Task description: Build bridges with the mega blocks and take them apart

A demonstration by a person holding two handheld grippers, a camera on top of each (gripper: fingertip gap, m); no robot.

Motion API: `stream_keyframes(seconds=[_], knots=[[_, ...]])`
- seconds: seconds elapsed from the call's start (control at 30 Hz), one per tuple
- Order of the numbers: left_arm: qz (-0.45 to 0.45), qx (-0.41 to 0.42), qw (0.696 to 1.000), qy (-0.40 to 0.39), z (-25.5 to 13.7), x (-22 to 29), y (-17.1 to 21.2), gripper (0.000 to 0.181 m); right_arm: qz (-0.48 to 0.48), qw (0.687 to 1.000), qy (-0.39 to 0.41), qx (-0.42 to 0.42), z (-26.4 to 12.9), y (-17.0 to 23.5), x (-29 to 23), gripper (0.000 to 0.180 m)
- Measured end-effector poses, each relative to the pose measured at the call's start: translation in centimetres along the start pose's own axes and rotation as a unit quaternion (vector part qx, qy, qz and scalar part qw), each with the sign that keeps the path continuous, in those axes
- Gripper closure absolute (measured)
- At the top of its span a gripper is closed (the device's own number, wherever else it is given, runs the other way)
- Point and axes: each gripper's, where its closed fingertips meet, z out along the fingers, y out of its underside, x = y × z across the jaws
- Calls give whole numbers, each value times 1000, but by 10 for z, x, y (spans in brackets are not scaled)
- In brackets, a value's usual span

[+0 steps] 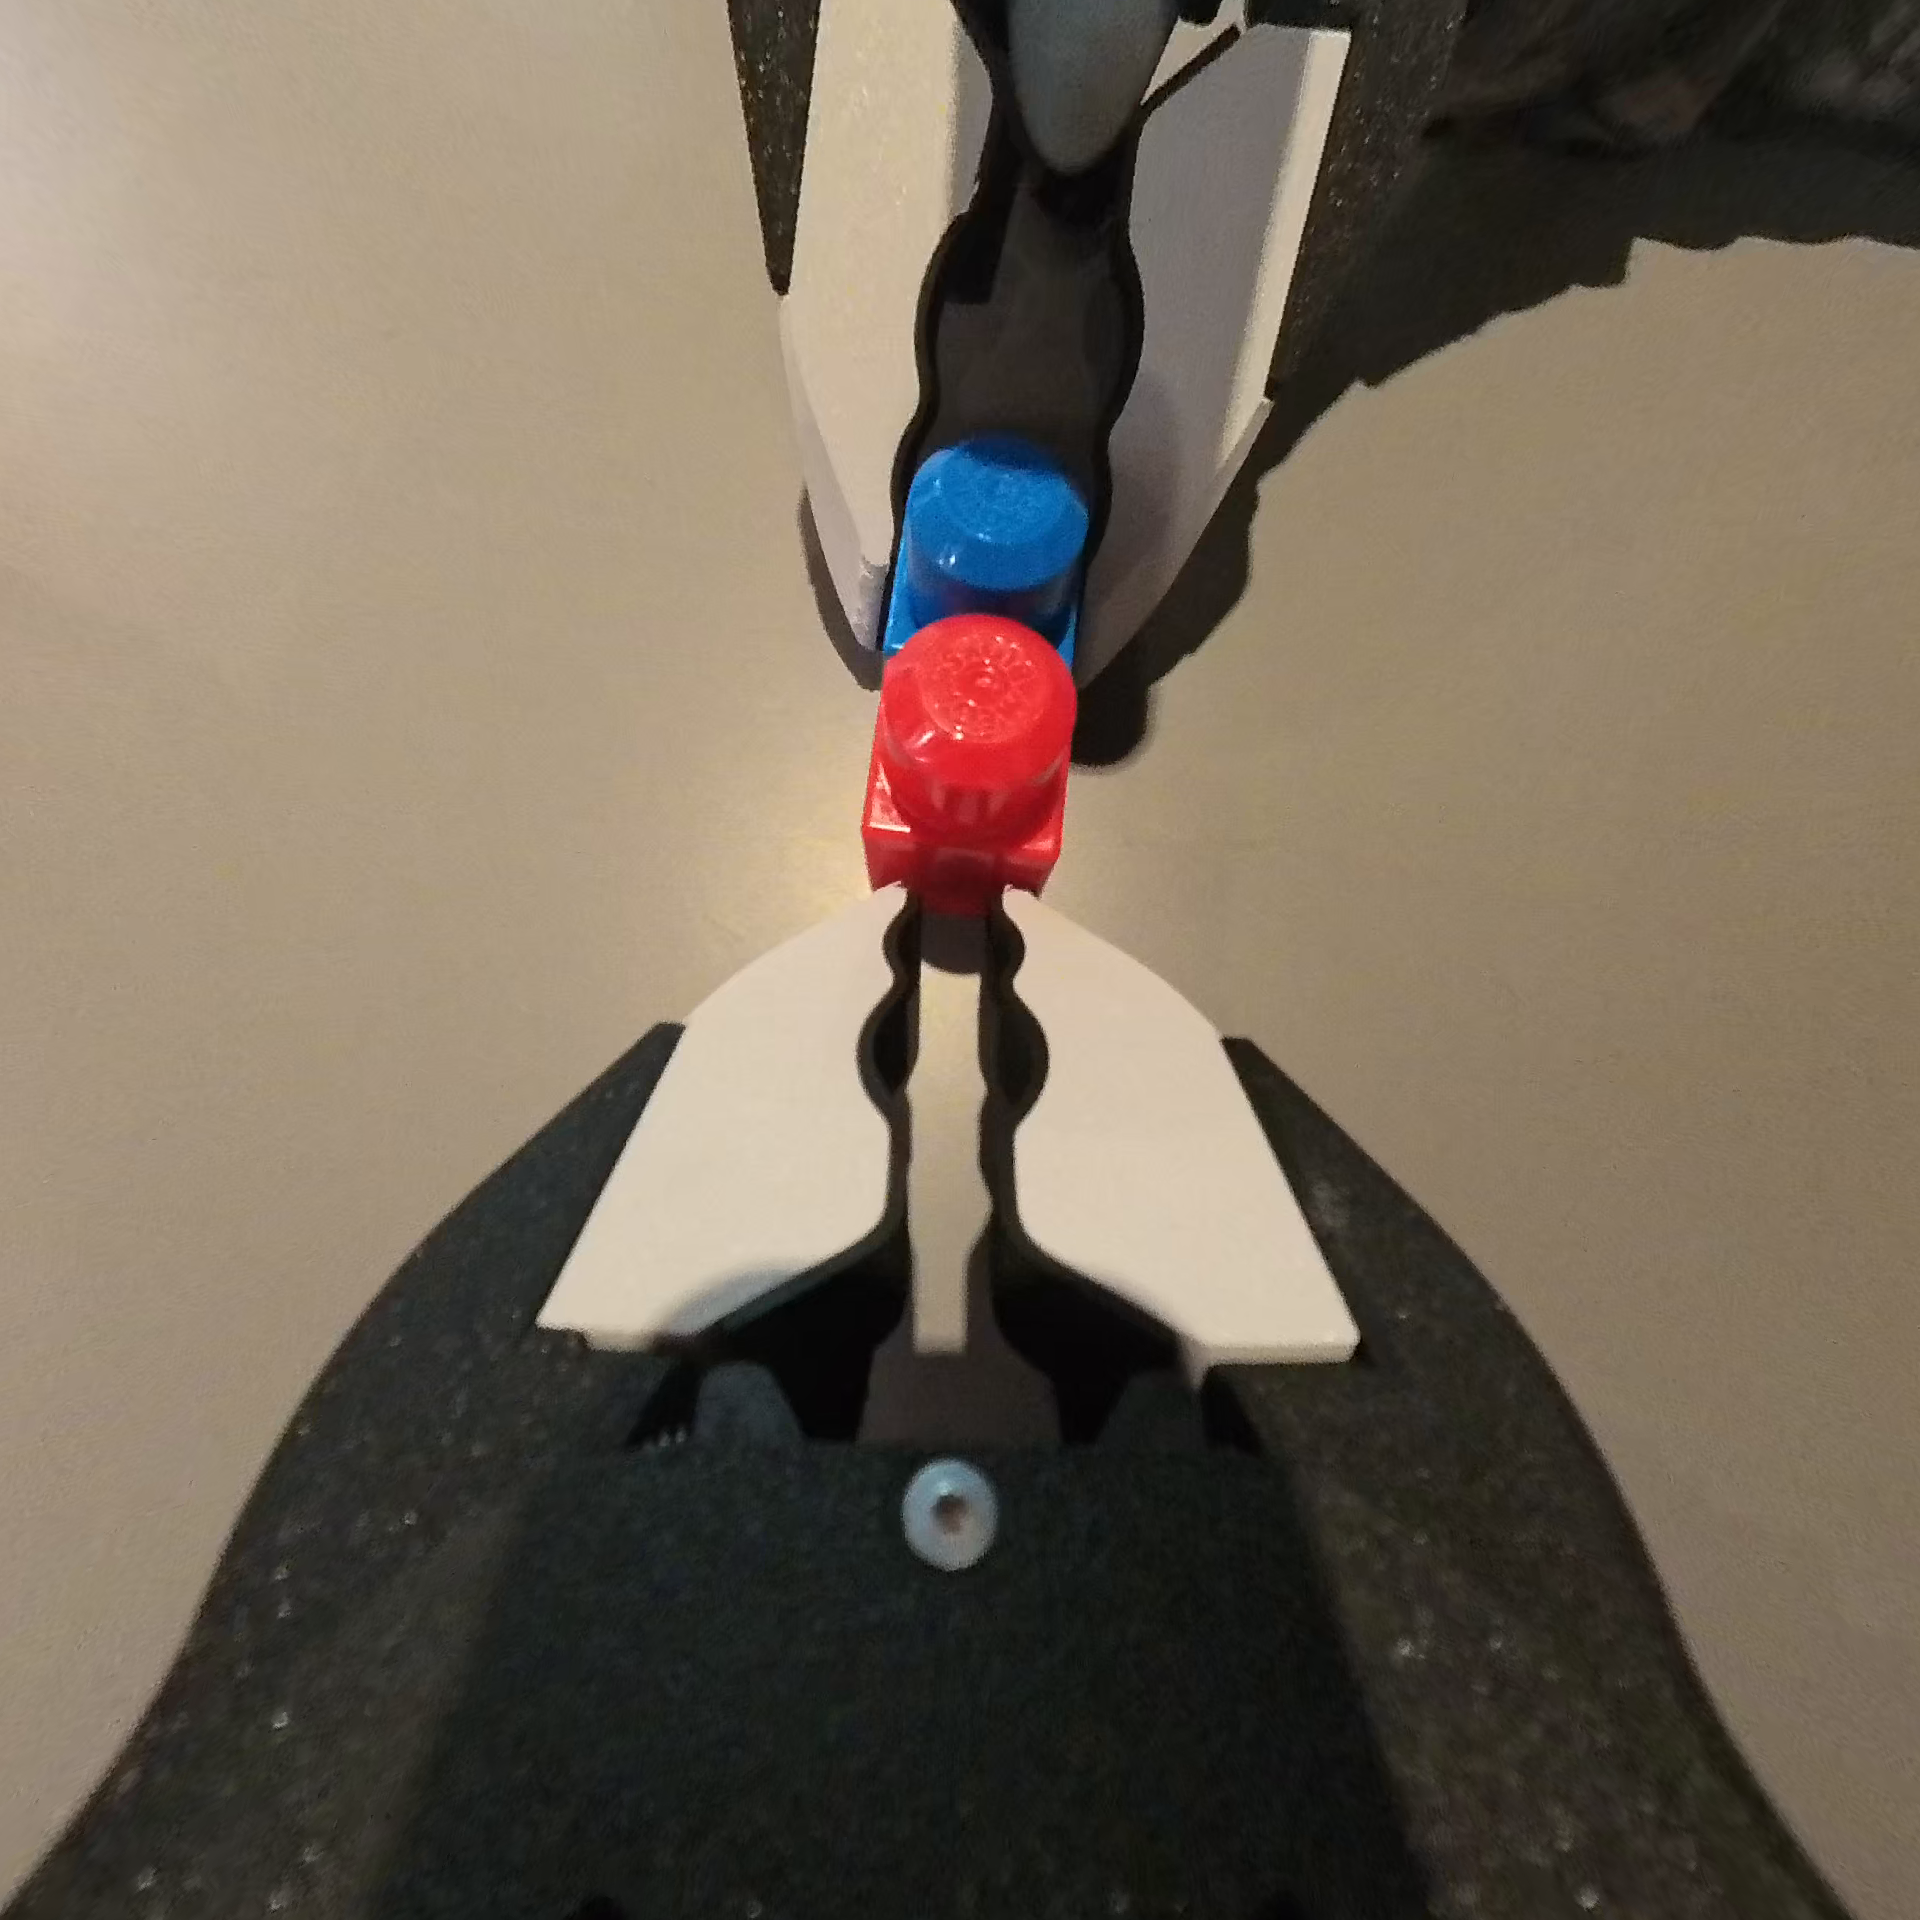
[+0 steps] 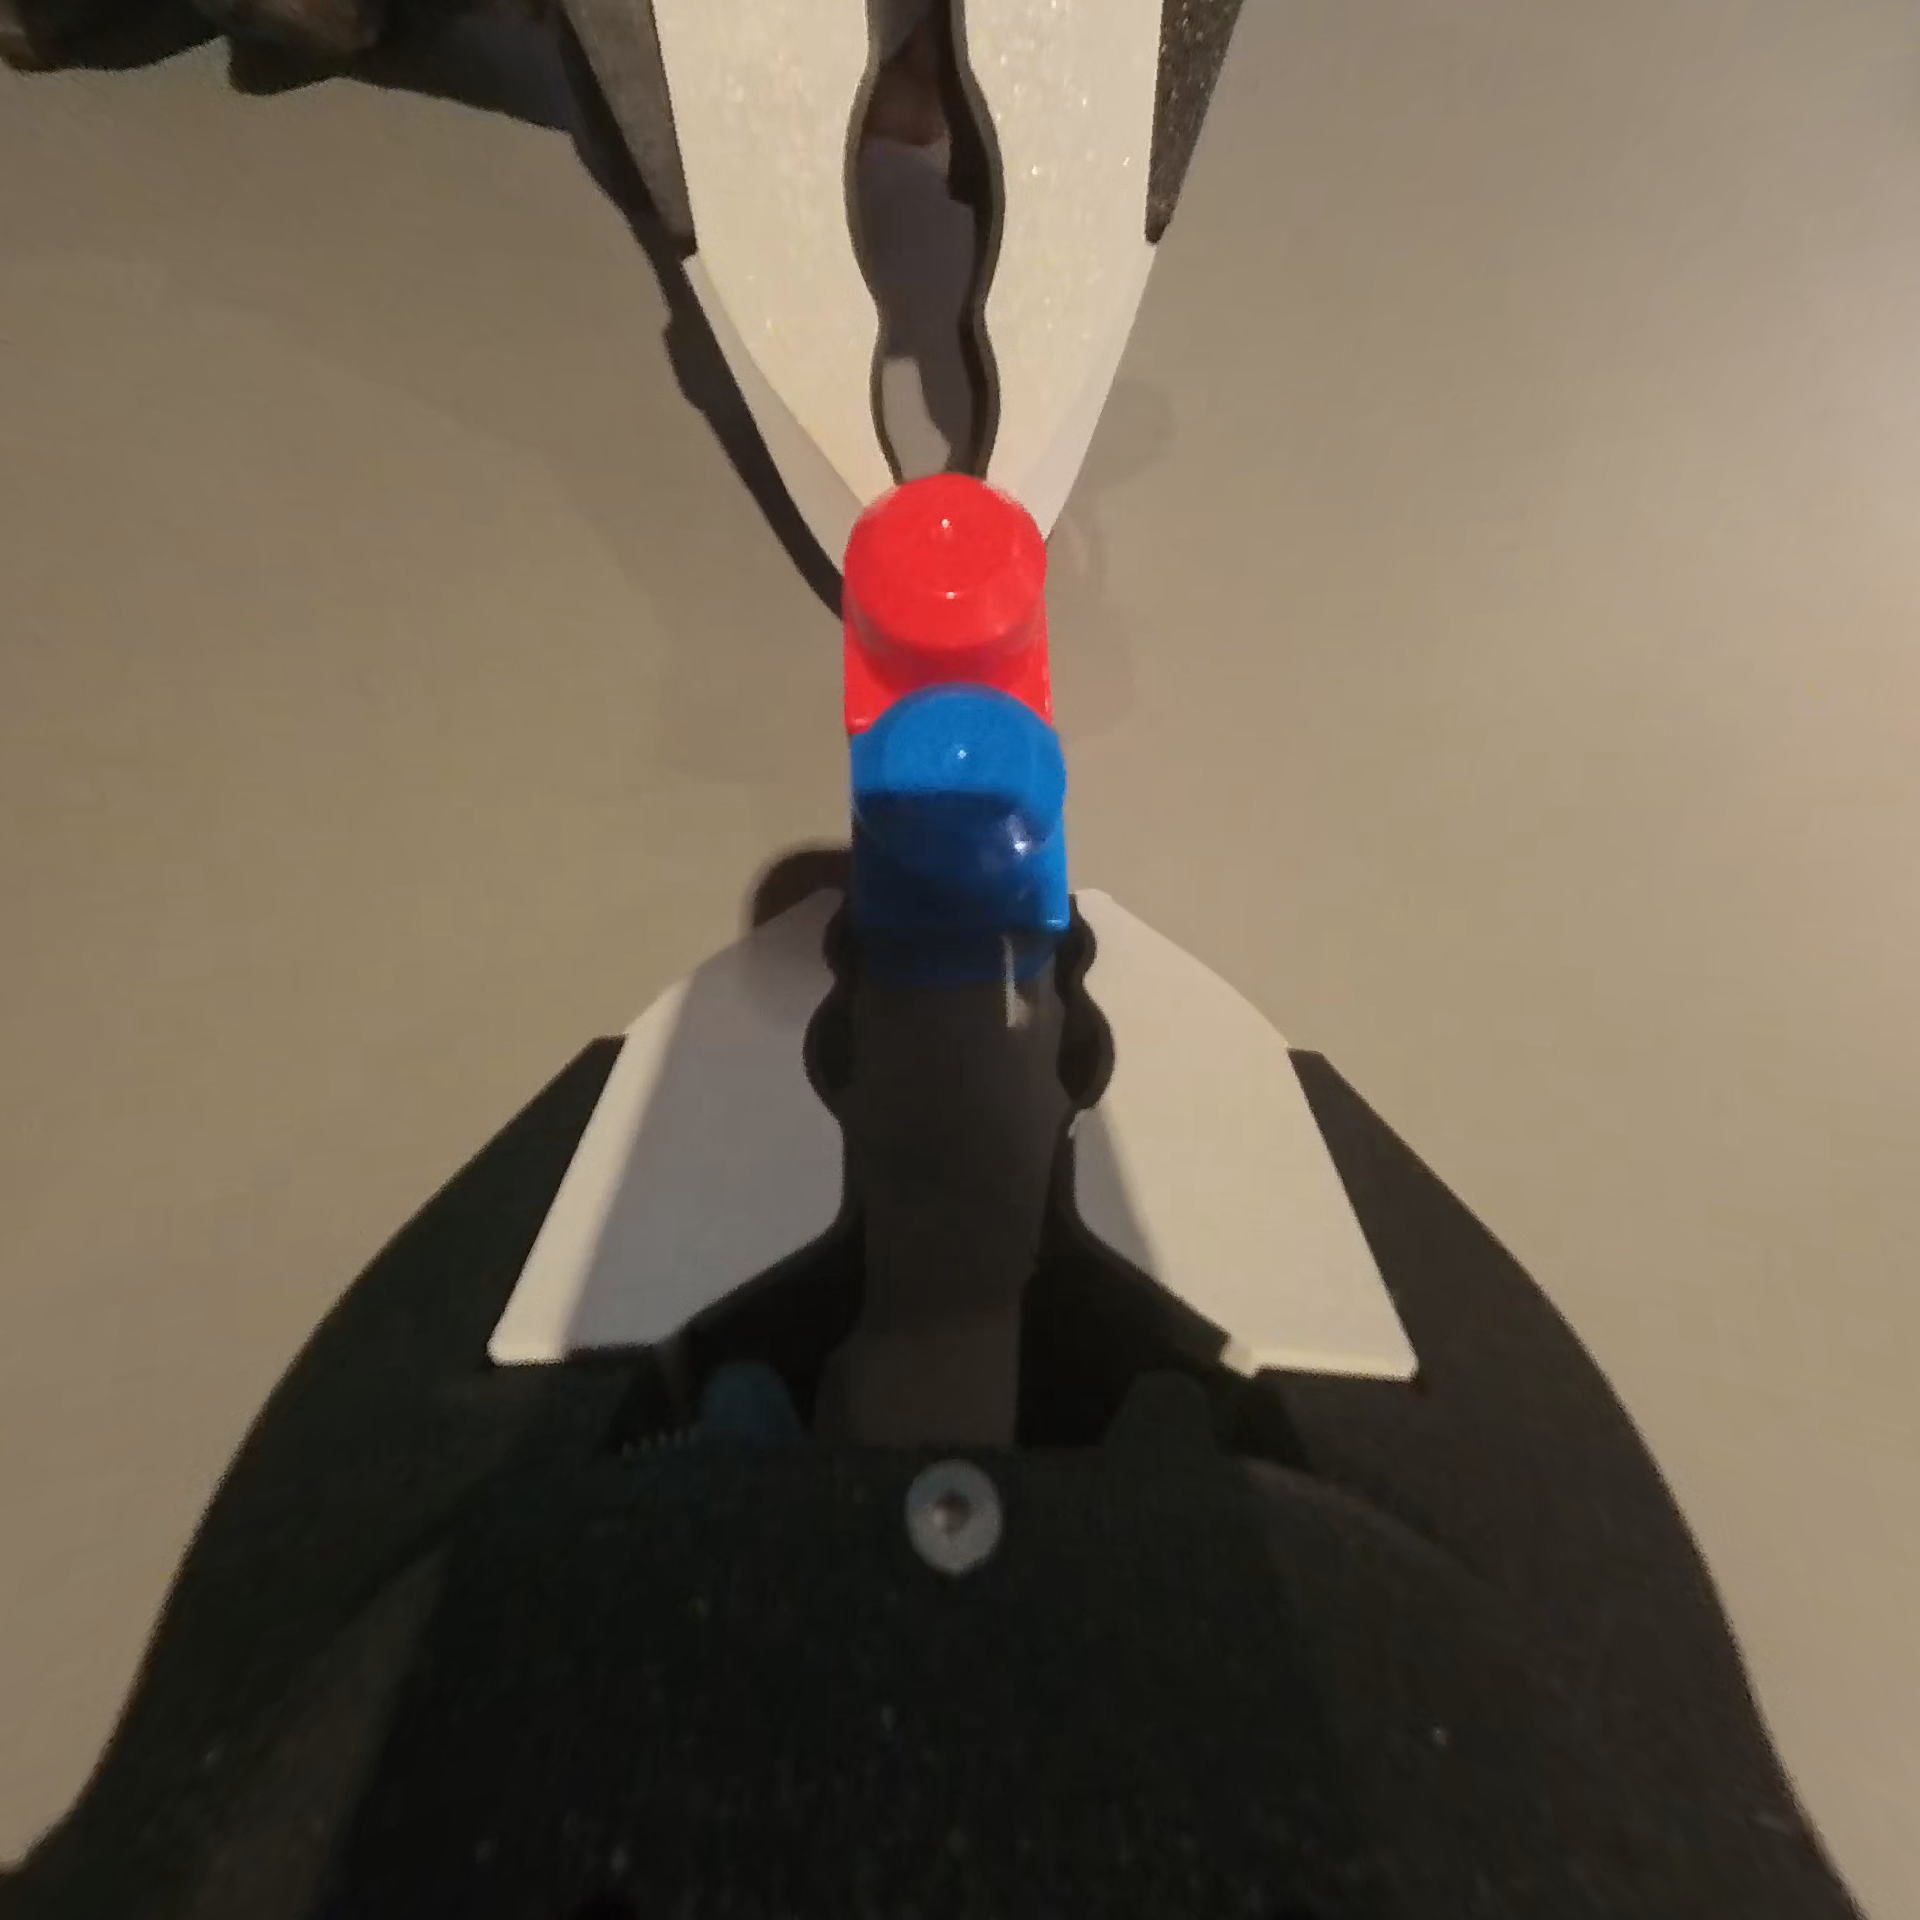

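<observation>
In the left wrist view my left gripper (image 1: 951, 912) is shut on the near edge of a red single-stud block (image 1: 971, 748). Straight ahead, my right gripper (image 1: 982, 639) comes in from the top, shut on a blue single-stud block (image 1: 992, 530). The two blocks are end to end and look to be touching, studs up, above the table. In the right wrist view my right gripper (image 2: 956, 940) grips the blue block (image 2: 956, 821), and the red block (image 2: 940, 592) is beyond it in the tips of my left gripper (image 2: 940, 494).
A plain beige table (image 1: 416, 727) lies under both grippers. Dark sleeve or glove material (image 1: 1662, 125) shows behind the far gripper at the top right. No other blocks are in view. About 5 centimeters separates my left fingertips from my right.
</observation>
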Motion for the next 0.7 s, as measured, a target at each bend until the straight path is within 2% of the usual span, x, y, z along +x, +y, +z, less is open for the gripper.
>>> stream_keyframes(seconds=[0.23, 0.4, 0.57, 0.7], knots=[[-6, 0, 1000, -4, -1, -3, 2, 163, -1, 1000, 9, 2, 0, 0, 3, 129], [-18, 22, 999, -27, -20, -11, -1, 152, 0, 1000, 29, 12, -12, 0, 3, 108], [-48, 131, 986, -91, -81, -11, -32, 143, 18, 996, 61, 70, -49, -7, 6, 106], [-62, 176, 964, -188, -157, -1, -43, 130, 34, 988, 103, 108, -78, -4, 10, 106]])
